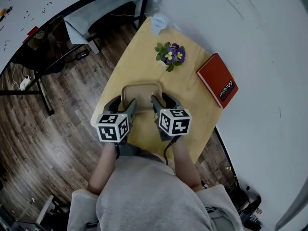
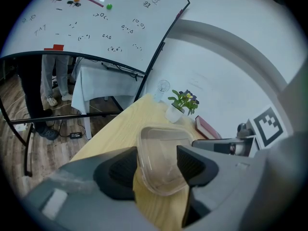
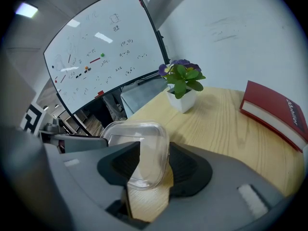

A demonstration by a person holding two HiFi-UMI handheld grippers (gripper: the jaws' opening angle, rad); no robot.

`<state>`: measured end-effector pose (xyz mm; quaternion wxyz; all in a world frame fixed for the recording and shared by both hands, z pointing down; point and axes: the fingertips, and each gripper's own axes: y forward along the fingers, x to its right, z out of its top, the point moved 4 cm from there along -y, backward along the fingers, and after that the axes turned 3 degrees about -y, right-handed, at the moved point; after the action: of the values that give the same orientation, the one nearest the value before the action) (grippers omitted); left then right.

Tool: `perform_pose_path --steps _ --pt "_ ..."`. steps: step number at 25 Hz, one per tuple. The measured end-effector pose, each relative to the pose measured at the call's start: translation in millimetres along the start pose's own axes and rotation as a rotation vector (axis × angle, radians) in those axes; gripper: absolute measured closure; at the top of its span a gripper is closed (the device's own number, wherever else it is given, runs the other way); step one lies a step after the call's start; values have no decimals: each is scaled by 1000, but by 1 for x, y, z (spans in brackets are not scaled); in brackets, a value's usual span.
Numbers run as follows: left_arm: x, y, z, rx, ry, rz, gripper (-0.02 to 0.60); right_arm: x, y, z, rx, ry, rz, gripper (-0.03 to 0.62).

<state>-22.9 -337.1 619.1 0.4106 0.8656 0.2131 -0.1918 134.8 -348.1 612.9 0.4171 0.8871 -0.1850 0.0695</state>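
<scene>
Obs.: your left gripper [image 2: 158, 153] has its jaws part-way apart and pressed onto the near left corner of the clear plastic container [image 2: 161, 162], one pad against each side of that corner. Your right gripper [image 3: 153, 150] does the same at the near right corner, at about the same gap. Neither pair is fully together, because the container's body fills the space between them.

Container position: between both pairs of jaws at once, on the desk [image 1: 134, 52], with its far end pointing away from you. It looks empty. Judgement: the two corner grips mirror each other, likely so that the thin, flexible shell stays level and does not twist (a single corner hold would probably let it sag).

Surroundings: straight ahead of both pairs of jaws stands a potted plant [image 1: 170, 55]. A clear cup [image 1: 159, 22] stands further on. A red book [image 1: 217, 80] lies well off to the right of the right jaws. A whiteboard [image 2: 96, 23] stands beyond the desk's far left.
</scene>
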Motion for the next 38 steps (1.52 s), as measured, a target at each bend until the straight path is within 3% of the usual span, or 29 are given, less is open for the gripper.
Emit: perform_pose_path --steps 19,38 --pt "4 -10 9 36 61 13 322 -11 -7 9 50 -40 -6 399" --pt "38 -58 46 229 227 18 373 -34 -66 46 290 -123 -45 416"
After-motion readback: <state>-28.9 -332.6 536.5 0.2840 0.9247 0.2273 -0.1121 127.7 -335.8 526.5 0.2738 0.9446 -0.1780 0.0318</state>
